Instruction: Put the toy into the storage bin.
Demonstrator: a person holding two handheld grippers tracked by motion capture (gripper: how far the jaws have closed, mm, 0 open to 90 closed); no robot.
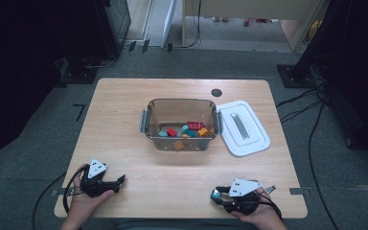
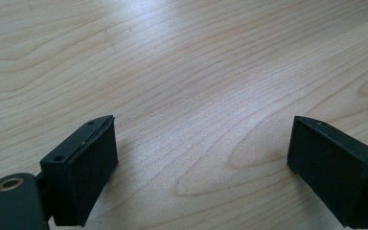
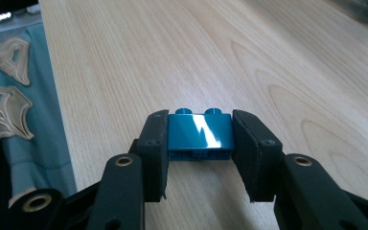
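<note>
at the near right edge of the wooden table (image 1: 124, 124), the right gripper (image 3: 200, 143) has its jaws pressed against a blue brick (image 3: 200, 134), while the left gripper (image 2: 201, 163) rests wide open and empty over bare wood.

The brick's (image 3: 200, 134) sides are covered by the pads (image 3: 155, 148) in the right gripper view, and its underside is hidden. In the high view, the bricks (image 1: 187, 130) in the bin (image 1: 149, 122) are too small to be counted, some overlapped.
</note>
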